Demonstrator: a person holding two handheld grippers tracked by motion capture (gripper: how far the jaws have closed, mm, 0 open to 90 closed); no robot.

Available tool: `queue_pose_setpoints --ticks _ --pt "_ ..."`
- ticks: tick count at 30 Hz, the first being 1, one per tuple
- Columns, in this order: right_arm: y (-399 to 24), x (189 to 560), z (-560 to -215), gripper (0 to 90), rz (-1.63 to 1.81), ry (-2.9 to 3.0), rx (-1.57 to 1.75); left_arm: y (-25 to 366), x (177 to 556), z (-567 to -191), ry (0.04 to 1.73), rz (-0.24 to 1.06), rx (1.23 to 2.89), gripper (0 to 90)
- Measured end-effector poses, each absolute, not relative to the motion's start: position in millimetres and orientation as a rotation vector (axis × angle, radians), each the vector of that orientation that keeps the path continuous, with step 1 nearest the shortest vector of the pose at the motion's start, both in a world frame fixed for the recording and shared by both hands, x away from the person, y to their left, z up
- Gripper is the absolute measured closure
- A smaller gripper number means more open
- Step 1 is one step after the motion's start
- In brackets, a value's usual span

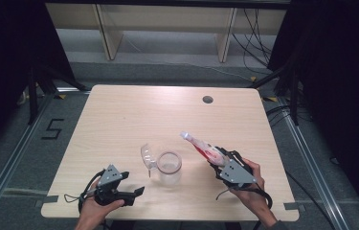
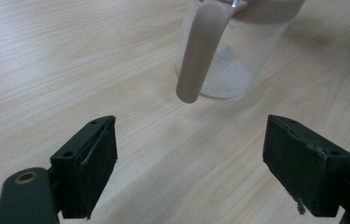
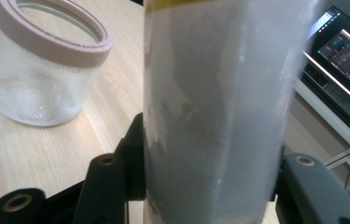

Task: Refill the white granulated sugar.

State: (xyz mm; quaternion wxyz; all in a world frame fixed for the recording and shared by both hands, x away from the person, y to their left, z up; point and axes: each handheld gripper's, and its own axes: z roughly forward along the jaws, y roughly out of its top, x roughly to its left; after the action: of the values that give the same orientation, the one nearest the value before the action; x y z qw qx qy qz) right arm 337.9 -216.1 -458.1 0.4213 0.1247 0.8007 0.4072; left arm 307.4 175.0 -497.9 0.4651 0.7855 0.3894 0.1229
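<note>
Meanwhile the right gripper (image 1: 214, 160) held a soft pouch (image 1: 201, 146), its two black jaws clamped on the lower end of it. From that grip the pouch slanted up and away, with its narrow tip well beyond the fingertips and pointed toward the far left of the table (image 1: 119, 115). Seen from above, the pouch was pale with red print on it. In the right gripper view its frosted back (image 3: 214, 116) stood tall between the jaws, which pressed on it from both sides, and a thin yellow edge showed at its top.

A clear jar (image 1: 169, 167) with a pinkish rim stood upright on the wood, just beyond the tip side of the right gripper's fingers and between the two grippers. In the right gripper view the jar (image 3: 42, 65) sat to the left of the clamped pouch, apart from it, with its mouth uncovered. Its hinged lid (image 1: 148, 155) stood swung back on the side nearer the left gripper.

The left gripper (image 1: 139, 191) rested low near the front edge of the table, its jaws spread wide with nothing between them. Straight ahead of its fingertips, and not touching them, hung the jar's pinkish strap (image 2: 200, 51), with the jar's clear wall just behind it.
</note>
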Motion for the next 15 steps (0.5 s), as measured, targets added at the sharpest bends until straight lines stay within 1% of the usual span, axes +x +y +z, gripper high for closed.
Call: queue_pose_setpoints --ticks 8,15 --pt "-216.1 333.5 -455.3 52.8 0.916 1.982 0.222 176.3 307.3 -497.6 0.965 0.309 1.939 17.2" --pt "-211.8 329.9 -457.0 52.9 0.893 1.990 0.205 176.7 307.9 -497.6 0.955 0.321 1.942 17.2"
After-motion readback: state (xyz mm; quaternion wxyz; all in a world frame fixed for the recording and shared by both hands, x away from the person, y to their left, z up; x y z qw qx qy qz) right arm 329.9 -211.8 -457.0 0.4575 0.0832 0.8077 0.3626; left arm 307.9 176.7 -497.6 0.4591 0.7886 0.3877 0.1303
